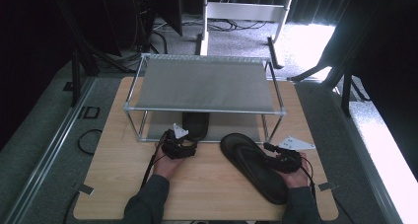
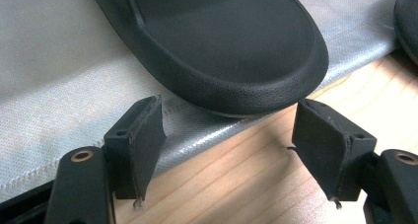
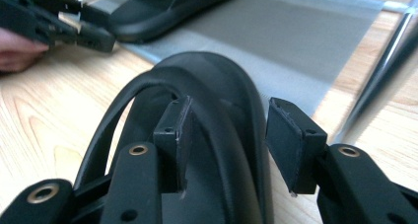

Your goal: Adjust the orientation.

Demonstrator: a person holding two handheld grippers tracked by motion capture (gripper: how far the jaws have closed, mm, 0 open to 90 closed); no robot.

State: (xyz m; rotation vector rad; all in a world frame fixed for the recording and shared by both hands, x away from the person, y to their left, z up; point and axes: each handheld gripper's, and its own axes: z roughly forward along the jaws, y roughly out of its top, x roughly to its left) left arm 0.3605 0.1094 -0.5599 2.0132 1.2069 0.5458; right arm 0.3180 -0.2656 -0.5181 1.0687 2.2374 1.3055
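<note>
- The sandal on the lower shelf (image 1: 195,125) is mostly hidden under the rack's top shelf (image 1: 204,86).
- At 5 o'clock, the near sandal (image 1: 251,165) seems partly covered by the right hand-held gripper (image 1: 286,161).

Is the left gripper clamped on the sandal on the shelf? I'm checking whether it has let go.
No: the left gripper has its fingers spread apart, short of the sandal.

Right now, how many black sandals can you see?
2. One sandal lies on the rack's lower grey shelf, heel toward the open left gripper. The other sandal lies on the wooden table, its edge between the right gripper's jaws.
</note>
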